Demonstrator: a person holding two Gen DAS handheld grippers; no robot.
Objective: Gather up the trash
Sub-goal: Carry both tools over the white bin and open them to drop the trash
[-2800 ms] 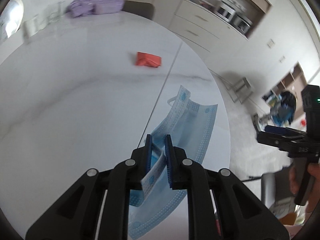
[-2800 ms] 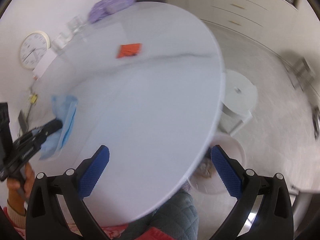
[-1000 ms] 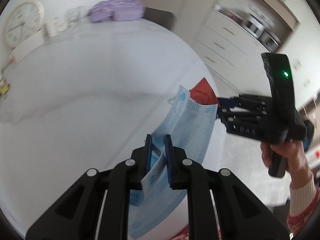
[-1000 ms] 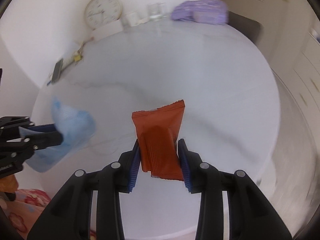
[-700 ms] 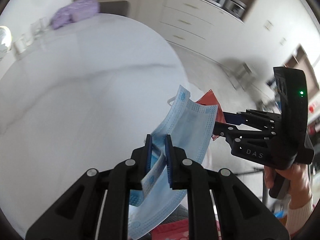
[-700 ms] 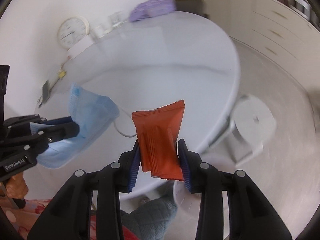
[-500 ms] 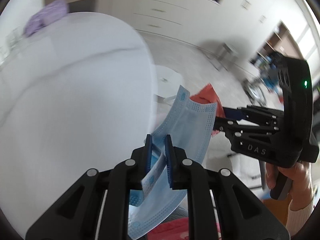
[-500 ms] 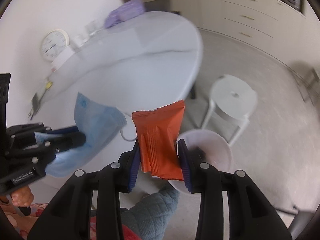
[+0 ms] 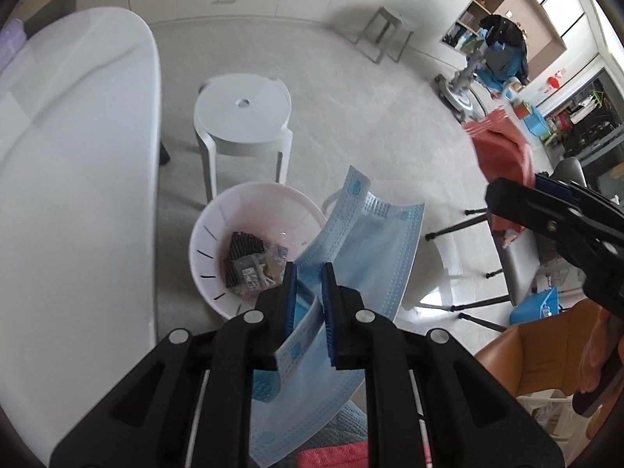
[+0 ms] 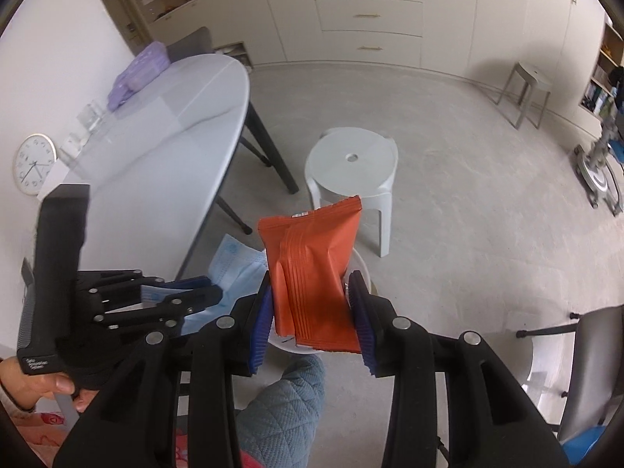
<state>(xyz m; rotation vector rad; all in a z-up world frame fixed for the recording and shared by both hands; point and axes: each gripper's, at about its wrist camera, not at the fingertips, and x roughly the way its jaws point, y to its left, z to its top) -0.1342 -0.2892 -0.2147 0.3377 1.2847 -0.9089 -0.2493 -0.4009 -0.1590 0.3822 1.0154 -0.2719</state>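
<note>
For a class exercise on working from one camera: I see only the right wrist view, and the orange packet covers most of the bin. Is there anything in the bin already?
Observer: Yes. The left wrist view shows dark and clear wrappers at the bottom of the white bin.
Operator: Where does the mask hang relative to the bin?
Observer: The mask, pinched in the left gripper, hangs over the bin's right rim, not its middle.
Operator: Does any of the mask trail behind the fingers?
Observer: Yes, a long end runs back beneath them towards the camera.
</note>
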